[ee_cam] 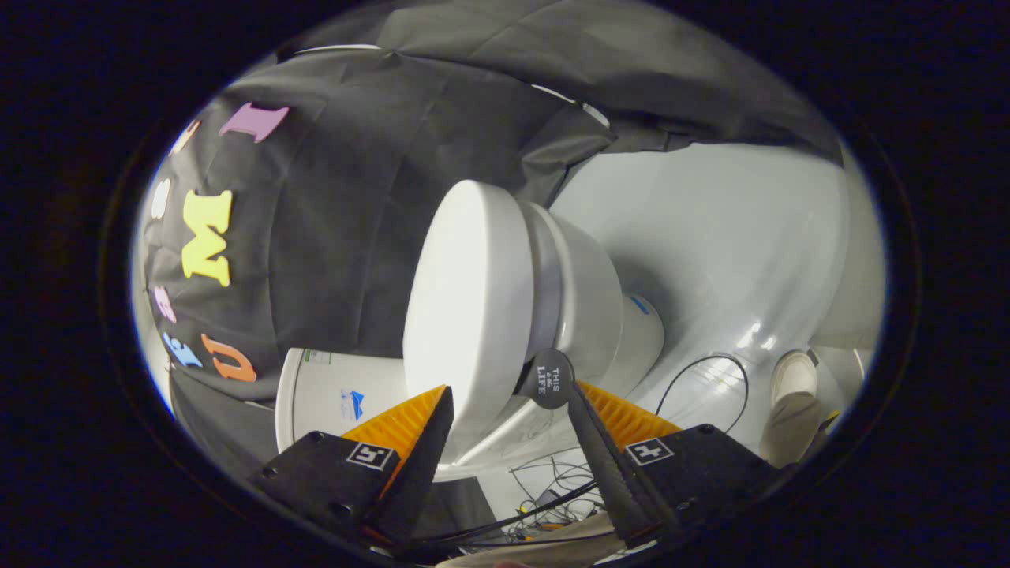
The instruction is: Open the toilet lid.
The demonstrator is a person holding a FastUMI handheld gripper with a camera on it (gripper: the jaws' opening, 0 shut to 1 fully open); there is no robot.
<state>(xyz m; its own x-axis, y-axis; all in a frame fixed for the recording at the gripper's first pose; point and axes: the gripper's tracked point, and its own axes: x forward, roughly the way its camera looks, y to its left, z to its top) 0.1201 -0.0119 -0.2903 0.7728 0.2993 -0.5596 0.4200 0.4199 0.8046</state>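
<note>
— Inspector, what state is the claw (505,402) in?

— Its two fingers stand apart. Neither presses on anything that I can make out.

— And the toilet lid (465,308)?

— White, lying against the seat (544,284) with no gap I can see, so it is not yet open. Its near edge sits between the fingers, just ahead of their tips. The whole scene appears turned on its side.

— Anything against the lid?

— A round black tab (548,379) sits at the lid's edge, just beside the right finger; contact I cannot tell.

— Around the toilet?

— The bowl (592,300) lies behind the seat. The cistern (331,394) lies beside the lid. Loose cables (552,481) trail on the white floor (710,237) below the lid. A person's shoe (793,375) stands well apart from the bowl.
</note>
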